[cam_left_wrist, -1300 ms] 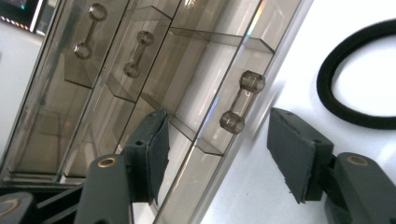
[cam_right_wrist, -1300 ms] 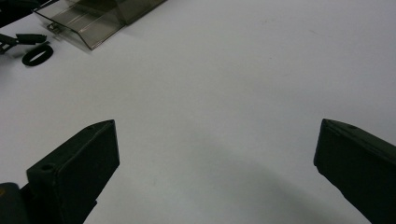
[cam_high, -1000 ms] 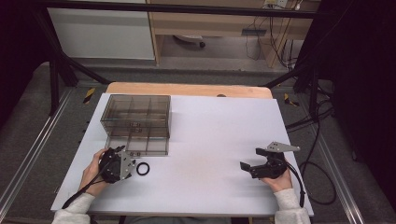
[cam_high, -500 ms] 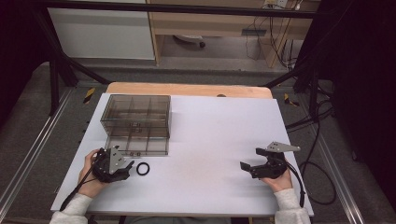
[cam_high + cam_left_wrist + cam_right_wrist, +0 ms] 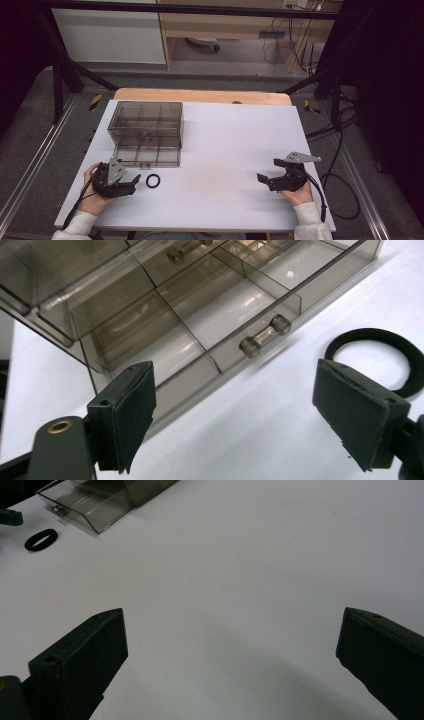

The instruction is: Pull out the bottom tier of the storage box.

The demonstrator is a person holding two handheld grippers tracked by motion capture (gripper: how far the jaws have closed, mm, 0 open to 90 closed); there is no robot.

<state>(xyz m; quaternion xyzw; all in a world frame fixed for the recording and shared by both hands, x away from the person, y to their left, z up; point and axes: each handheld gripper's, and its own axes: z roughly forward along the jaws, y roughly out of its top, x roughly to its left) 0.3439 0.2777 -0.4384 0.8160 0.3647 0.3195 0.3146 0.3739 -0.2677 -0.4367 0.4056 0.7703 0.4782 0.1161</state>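
Note:
A smoky see-through drawer box [image 5: 145, 122] stands at the table's left, its bottom drawer [image 5: 147, 156] pulled out toward me. In the left gripper view the drawer [image 5: 200, 330] and its clear bar handle [image 5: 265, 335] lie just ahead. A black ring [image 5: 153, 180] lies flat on the white table in front of the drawer. My left gripper [image 5: 131, 187] rests a little left of the ring, apart from it. Its jaws have just been opening, and the left gripper [image 5: 250, 415] stands open with nothing between the pads, the ring [image 5: 380, 357] by its right pad. My right gripper [image 5: 270, 171] sits open and empty at the right [image 5: 230, 650].
The white table [image 5: 230, 150] stretches between the two hands, with its wooden far edge [image 5: 200, 95] behind the box. From the right gripper view the ring [image 5: 41, 539] and the drawer [image 5: 90, 507] are far off at the top left. Metal frame rails and cables flank the table.
My left gripper has drawn back a little to the left from the ring and rolled, so its grey plate faces up. Ring, box and right gripper have stayed put.

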